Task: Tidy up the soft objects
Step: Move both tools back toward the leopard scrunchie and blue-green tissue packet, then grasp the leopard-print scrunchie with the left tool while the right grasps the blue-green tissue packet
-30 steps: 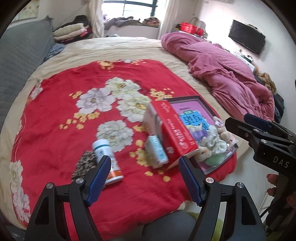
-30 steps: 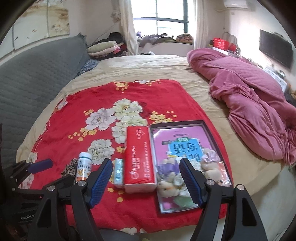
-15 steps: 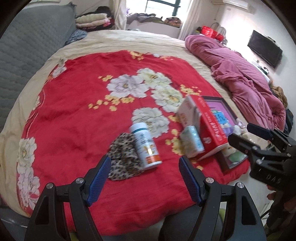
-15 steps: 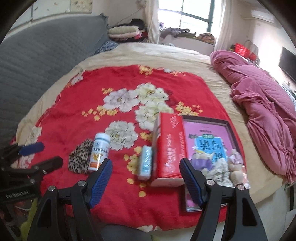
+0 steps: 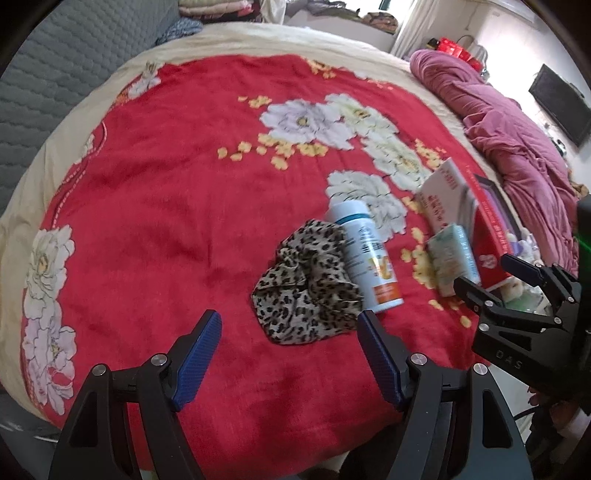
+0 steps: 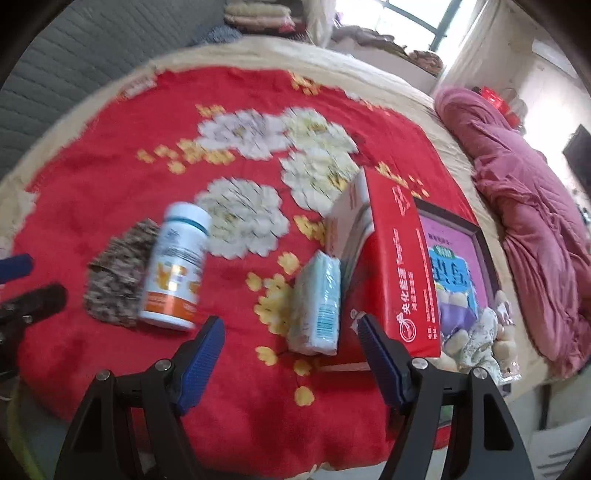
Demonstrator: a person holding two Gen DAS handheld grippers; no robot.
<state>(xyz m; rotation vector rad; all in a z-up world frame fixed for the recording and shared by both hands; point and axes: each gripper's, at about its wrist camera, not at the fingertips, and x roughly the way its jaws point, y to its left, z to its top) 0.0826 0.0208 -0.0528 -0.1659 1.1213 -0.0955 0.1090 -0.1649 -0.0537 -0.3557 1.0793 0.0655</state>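
Observation:
A leopard-print scrunchie (image 5: pixel 304 293) (image 6: pixel 116 277) lies on the red flowered blanket (image 5: pixel 166 221), touching a white pill bottle (image 5: pixel 367 254) (image 6: pixel 173 273) lying on its side. A small tissue pack (image 5: pixel 452 260) (image 6: pixel 317 306) leans against a red box (image 5: pixel 476 218) (image 6: pixel 395 266). A bag of plush toys (image 6: pixel 476 332) rests on a pink framed board (image 6: pixel 458 258). My left gripper (image 5: pixel 288 354) hovers open just short of the scrunchie. Open as well, my right gripper (image 6: pixel 290 360) (image 5: pixel 491 277) hangs in front of the tissue pack.
A crumpled purple quilt (image 5: pixel 517 136) (image 6: pixel 532 221) lies along the bed's right side. A grey padded headboard (image 5: pixel 55 74) stands at the left, folded clothes (image 6: pixel 258 14) at the back. The near bed edge runs just below both grippers.
Both grippers have come down and closer to the blanket. The left view swung left from the box to the scrunchie; the right view now centres on the tissue pack. Nothing was gripped.

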